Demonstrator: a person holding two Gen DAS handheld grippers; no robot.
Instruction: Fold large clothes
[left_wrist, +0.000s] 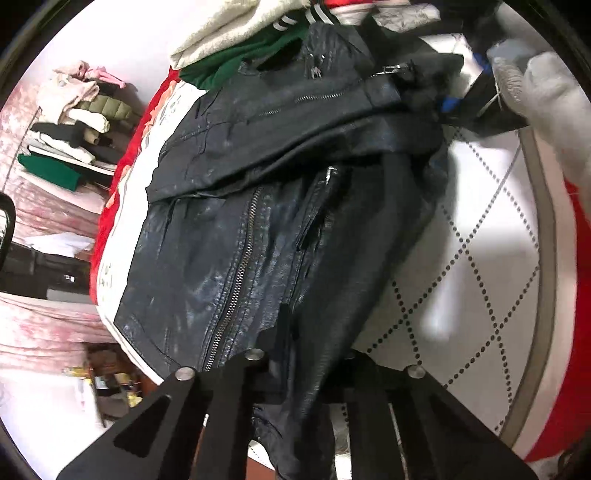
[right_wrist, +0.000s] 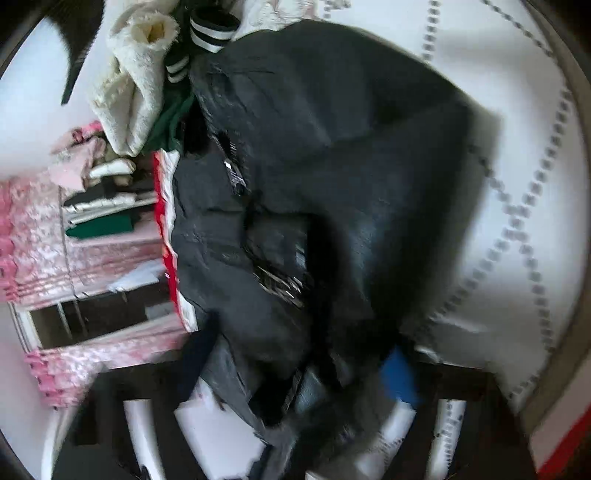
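A black leather jacket (left_wrist: 258, 206) with metal zippers lies on a white quilted bed cover (left_wrist: 487, 236). My left gripper (left_wrist: 299, 417) is shut on the jacket's lower hem, which runs between its black fingers. My right gripper shows in the left wrist view (left_wrist: 461, 107) at the jacket's far end, shut on the collar, held by a white-gloved hand (left_wrist: 546, 92). In the blurred right wrist view the jacket (right_wrist: 332, 184) bunches between my right gripper's fingers (right_wrist: 325, 406).
A heap of clothes, cream towelling (left_wrist: 236, 33) and a green garment (left_wrist: 236, 62), lies beyond the jacket. A red and white blanket (left_wrist: 122, 206) edges the bed at left. A stack of folded clothes (left_wrist: 74, 125) sits on pink fabric further left.
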